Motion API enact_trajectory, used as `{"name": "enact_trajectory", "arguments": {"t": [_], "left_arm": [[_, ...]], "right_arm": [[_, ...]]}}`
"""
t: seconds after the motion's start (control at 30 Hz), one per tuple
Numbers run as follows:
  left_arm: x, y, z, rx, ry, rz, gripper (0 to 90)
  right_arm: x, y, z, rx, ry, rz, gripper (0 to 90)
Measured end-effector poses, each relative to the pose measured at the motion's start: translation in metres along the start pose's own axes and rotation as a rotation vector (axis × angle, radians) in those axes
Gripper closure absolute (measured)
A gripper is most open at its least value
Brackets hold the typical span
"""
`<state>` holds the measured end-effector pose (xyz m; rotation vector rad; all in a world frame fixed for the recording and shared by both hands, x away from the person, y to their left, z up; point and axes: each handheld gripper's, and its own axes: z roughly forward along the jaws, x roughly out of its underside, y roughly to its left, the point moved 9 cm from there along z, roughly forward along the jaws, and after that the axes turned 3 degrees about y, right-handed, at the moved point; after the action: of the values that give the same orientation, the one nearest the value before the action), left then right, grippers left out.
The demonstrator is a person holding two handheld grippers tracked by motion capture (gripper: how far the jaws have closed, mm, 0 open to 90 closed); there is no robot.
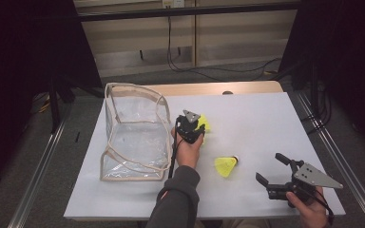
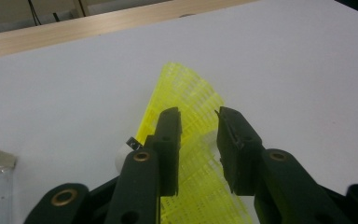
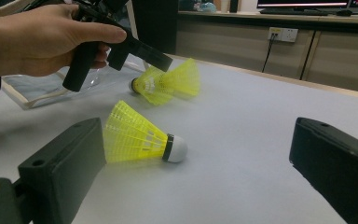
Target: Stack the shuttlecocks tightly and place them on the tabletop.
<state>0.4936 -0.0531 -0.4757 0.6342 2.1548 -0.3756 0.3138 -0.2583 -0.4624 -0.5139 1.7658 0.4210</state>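
Clear bag (image 1: pixel 133 133) at table's left. Left gripper (image 2: pixel 198 140) just beside it, jaws straddling the far shuttlecock's (image 2: pixel 191 107) skirt, pads seemingly not pressing. Near shuttlecock (image 1: pixel 226 165) lies sideways mid-table, cork toward the right gripper (image 1: pixel 271 173), spread wide, nearer it.

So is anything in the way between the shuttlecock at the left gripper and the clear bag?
Nothing visible. The left gripper has the yellow mesh-skirted plastic shuttlecock between its jaws, and the clear plastic zip bag sits just beside it on bare white table. The second yellow shuttlecock lies on the other side, toward the right gripper.
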Motion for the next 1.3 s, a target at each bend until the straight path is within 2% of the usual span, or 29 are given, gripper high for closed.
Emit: {"name": "enact_trajectory", "arguments": {"t": [0.33,0.4,0.43,0.5,0.73,0.97,1.13,1.3], "left_arm": [[-0.002,-0.001,-0.004,0.004,-0.015,-0.016,61.9],[-0.004,-0.002,-0.006,0.011,-0.027,-0.033,60.3],[-0.004,-0.002,-0.007,0.011,-0.024,-0.025,59.5],[-0.005,-0.005,-0.009,0.021,-0.025,-0.035,57.6],[-0.007,-0.011,-0.015,0.031,-0.046,-0.069,48.5],[-0.006,-0.017,-0.021,0.047,-0.048,-0.104,34.5],[-0.008,-0.024,-0.028,0.069,-0.061,-0.111,29.9],[-0.010,-0.028,-0.036,0.073,-0.072,-0.122,25.5]], "right_arm": [[0.000,0.001,0.001,-0.002,0.003,0.004,2.5],[0.000,0.001,0.001,-0.002,0.002,0.004,2.4],[0.000,0.001,0.001,-0.002,0.002,0.004,2.5],[0.000,0.001,0.001,-0.002,0.002,0.004,2.5],[0.000,0.002,0.001,-0.004,0.004,-0.001,2.5],[0.001,0.002,0.003,-0.007,0.007,-0.003,2.5],[0.001,0.004,0.004,-0.012,0.014,-0.006,2.4],[0.000,0.006,0.004,-0.012,0.013,-0.013,2.4]]}}
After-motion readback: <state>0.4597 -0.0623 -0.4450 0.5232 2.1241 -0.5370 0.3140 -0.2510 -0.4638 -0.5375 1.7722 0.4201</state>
